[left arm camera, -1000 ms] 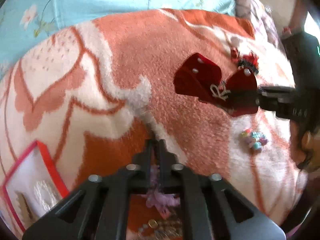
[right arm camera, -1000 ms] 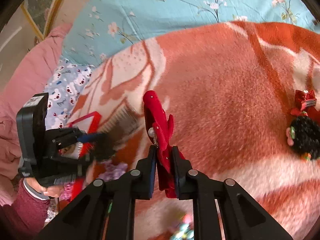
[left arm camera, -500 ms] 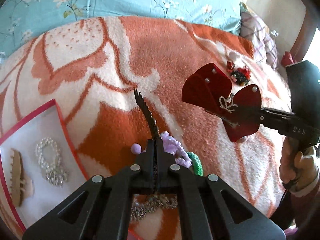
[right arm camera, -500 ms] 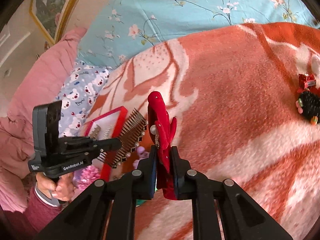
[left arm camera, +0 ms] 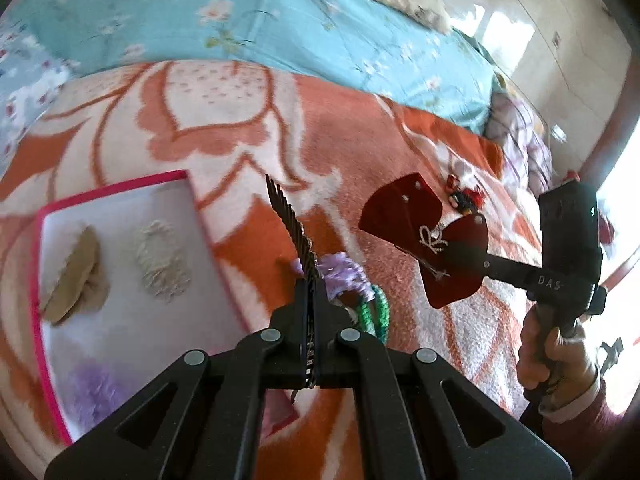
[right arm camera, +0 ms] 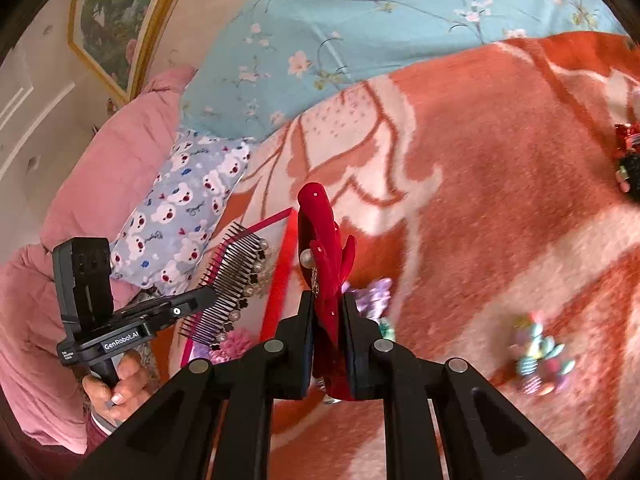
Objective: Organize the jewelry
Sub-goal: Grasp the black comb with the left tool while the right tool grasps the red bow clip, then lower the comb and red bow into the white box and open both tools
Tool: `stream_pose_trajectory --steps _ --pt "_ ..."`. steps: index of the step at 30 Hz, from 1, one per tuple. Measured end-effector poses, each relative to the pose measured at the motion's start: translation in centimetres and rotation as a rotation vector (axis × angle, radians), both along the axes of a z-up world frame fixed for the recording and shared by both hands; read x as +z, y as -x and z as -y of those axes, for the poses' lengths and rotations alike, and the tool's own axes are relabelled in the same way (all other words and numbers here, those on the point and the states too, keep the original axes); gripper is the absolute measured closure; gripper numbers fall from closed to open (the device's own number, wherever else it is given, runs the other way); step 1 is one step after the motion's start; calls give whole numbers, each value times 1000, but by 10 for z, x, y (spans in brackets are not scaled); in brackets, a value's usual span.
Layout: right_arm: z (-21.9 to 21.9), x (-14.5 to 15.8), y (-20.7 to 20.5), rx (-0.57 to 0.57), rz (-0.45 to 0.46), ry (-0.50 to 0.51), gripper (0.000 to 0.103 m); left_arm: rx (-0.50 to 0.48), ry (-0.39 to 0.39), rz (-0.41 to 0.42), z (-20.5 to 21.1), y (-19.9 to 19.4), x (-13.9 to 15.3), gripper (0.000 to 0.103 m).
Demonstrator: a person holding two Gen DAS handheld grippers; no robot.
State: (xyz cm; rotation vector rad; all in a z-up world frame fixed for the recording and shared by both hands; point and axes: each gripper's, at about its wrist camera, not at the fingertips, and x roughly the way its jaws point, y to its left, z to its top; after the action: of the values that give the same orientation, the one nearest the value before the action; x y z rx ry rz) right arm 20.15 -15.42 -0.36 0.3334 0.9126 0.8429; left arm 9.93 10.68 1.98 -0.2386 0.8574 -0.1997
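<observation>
The left gripper [left arm camera: 310,304] has its fingers clamped on a dark metal hair comb with pearl and black clover trim [left arm camera: 290,228]; only the right wrist view shows its toothed face [right arm camera: 236,280]. The right gripper [right arm camera: 328,312] has its fingers clamped on a red velvet bow hair clip with pearls [right arm camera: 322,240]; the left wrist view alone shows its crown charm [left arm camera: 432,236]. Both are held above the orange and white floral blanket [left arm camera: 224,120]. The pink-rimmed white tray [left arm camera: 188,178] lies left of the comb, and wide bare blanket lies beyond
</observation>
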Motion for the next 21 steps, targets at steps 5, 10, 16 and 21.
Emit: stream_pose_trajectory --steps 5,10,16,21 --pt "-20 0 9 33 0 -1 91 84 39 9 -32 25 -2 103" --pt "-38 -1 16 60 -4 1 91 156 67 5 -59 45 -9 103" --pt "-61 -1 24 94 1 8 91 217 87 7 -83 63 -14 103" --pt "-79 0 31 117 6 11 91 247 97 12 -94 72 -15 103"
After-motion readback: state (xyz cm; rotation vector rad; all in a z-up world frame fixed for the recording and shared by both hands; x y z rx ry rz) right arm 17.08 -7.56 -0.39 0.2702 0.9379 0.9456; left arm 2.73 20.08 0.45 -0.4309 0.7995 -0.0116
